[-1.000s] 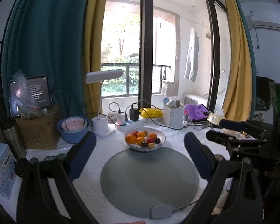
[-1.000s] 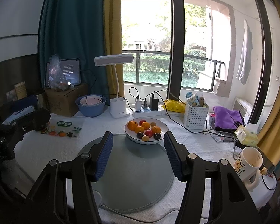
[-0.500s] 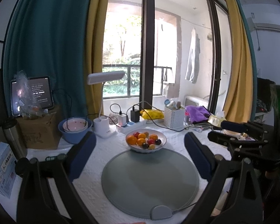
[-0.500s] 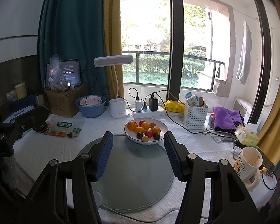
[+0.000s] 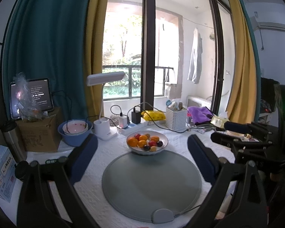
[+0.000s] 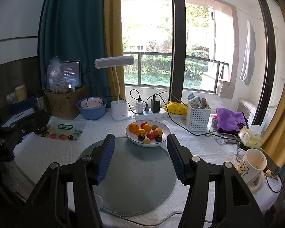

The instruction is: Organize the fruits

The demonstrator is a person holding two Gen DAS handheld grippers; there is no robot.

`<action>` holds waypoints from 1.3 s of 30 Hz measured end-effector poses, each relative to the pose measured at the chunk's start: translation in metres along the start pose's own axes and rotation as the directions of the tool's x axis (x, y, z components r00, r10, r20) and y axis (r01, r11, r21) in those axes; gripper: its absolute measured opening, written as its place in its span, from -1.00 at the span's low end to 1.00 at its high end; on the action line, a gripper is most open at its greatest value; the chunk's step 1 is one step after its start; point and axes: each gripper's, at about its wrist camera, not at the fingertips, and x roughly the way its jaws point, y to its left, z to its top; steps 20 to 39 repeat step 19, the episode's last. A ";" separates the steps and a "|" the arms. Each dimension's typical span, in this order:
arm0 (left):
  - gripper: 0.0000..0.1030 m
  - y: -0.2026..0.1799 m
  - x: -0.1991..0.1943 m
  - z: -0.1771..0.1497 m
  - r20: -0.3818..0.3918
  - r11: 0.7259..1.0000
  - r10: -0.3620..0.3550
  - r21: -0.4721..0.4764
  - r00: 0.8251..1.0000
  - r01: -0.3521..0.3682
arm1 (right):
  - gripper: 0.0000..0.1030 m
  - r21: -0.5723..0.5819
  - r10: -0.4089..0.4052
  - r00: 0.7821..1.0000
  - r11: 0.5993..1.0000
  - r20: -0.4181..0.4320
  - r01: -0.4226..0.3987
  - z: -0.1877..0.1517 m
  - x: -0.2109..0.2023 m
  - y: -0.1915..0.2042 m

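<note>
A white bowl [image 5: 162, 148] [image 6: 166, 131] holds several small fruits: oranges [image 5: 132, 142] [image 6: 133, 127], a red one [image 6: 150, 135] and dark plums [image 6: 158, 138]. It stands at the far edge of a round grey mat [image 5: 152, 182] [image 6: 134, 174]. My left gripper [image 5: 142, 152] is open, its blue pads wide apart, short of the bowl with nothing between them. My right gripper [image 6: 140, 148] is also open and empty, its pads either side of the bowl's near rim but closer to the camera. Each gripper shows at the edge of the other's view.
A white desk lamp [image 6: 119, 112], power strip with chargers [image 6: 150, 112], blue basin with a pink bowl [image 6: 92, 106], cardboard box with a tablet [image 6: 66, 102] and white basket [image 6: 197, 115] line the back. A purple cloth [image 6: 229, 119] and a mug [image 6: 253, 165] sit at the right.
</note>
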 end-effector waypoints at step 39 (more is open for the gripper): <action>0.87 -0.008 -0.005 0.002 0.035 0.999 -0.023 0.035 0.999 0.022 | 0.16 0.005 -0.006 1.000 1.000 0.007 0.006 -0.001 -0.003 -0.003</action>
